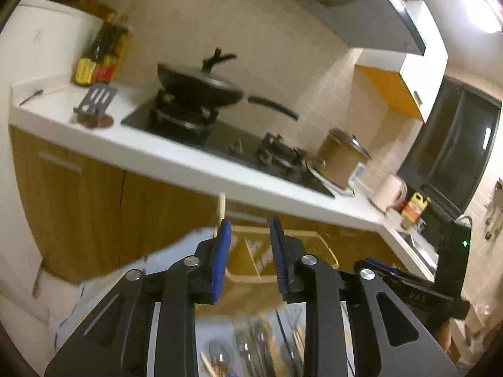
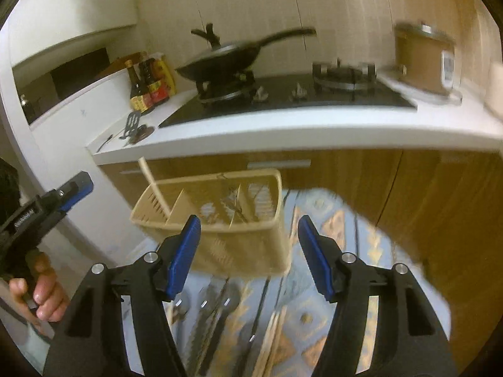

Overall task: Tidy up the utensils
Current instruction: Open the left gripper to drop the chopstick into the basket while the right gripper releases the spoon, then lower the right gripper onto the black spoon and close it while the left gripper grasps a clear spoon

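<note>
A beige slotted utensil basket [image 2: 220, 238] with dividers stands on a patterned cloth [image 2: 317, 314]; it also shows in the left wrist view [image 1: 251, 270]. A pale stick [image 2: 154, 188] leans in its left compartment. Loose utensils [image 2: 217, 317] lie blurred on the cloth below the basket, and show in the left wrist view [image 1: 251, 352]. My right gripper [image 2: 248, 229] is open and empty, held above the basket's near side. My left gripper [image 1: 250, 235] is open and empty, held above the utensils, and appears at the left of the right wrist view [image 2: 75, 188].
A white counter [image 2: 283, 132] runs behind the basket, with a black hob, a black wok [image 2: 226, 59], a brown pot [image 2: 424, 59], sauce bottles [image 2: 147, 84] and a slotted spatula [image 2: 133, 125]. Wooden cabinet doors [image 2: 408, 194] stand below it.
</note>
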Demonstrator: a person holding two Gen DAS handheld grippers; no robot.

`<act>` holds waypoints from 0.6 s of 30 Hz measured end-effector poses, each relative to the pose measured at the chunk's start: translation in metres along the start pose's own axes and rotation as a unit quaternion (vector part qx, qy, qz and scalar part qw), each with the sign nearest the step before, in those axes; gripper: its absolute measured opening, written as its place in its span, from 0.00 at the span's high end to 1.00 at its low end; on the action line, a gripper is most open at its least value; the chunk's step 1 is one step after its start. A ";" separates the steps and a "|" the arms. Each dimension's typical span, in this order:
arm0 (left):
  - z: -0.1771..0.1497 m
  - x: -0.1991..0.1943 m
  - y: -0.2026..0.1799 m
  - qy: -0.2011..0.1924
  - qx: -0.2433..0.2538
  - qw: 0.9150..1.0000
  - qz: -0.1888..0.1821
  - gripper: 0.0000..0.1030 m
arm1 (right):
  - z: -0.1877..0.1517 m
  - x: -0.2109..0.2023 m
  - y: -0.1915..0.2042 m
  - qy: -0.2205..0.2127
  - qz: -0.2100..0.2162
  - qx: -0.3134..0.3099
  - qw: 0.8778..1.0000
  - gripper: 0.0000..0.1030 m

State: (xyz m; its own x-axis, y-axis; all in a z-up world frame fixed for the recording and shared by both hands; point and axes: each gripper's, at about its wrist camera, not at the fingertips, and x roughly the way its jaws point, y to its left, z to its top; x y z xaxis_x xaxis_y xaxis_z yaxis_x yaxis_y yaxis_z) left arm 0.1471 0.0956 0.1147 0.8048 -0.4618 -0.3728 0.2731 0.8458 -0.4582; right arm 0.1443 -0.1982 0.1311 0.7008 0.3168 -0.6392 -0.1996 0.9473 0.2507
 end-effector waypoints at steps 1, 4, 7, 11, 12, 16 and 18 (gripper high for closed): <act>-0.001 -0.003 0.000 0.007 0.000 1.000 -0.001 0.75 | -0.003 -0.002 0.000 0.009 0.000 0.003 1.000 0.41; -0.006 -0.011 -0.002 0.028 0.004 1.000 0.000 0.75 | -0.019 -0.004 -0.002 0.046 -0.012 0.015 0.999 0.41; -0.012 -0.016 -0.004 0.037 0.013 0.999 -0.001 0.75 | -0.035 -0.006 -0.006 0.066 -0.007 0.031 0.997 0.41; -0.027 -0.018 -0.006 0.066 0.027 0.997 0.007 0.75 | -0.059 -0.010 -0.009 0.087 -0.020 0.038 0.995 0.41; -0.032 -0.017 -0.006 0.076 0.029 0.997 0.010 0.75 | -0.065 -0.012 -0.010 0.093 -0.021 0.041 0.995 0.41; -0.057 -0.002 0.001 0.142 0.026 0.989 0.022 0.75 | -0.094 -0.017 -0.014 0.124 -0.029 0.055 0.990 0.41; -0.069 0.005 0.006 0.166 0.017 0.986 0.014 0.75 | -0.109 -0.018 -0.016 0.140 -0.028 0.065 0.988 0.41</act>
State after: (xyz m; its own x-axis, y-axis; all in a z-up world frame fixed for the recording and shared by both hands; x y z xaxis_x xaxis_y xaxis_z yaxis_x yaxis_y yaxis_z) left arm 0.1159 0.0800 0.0543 0.5977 -0.4944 -0.6312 0.2748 0.8659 -0.4180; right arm 0.0598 -0.2136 0.0592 0.4869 0.2820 -0.8267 -0.0641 0.9554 0.2882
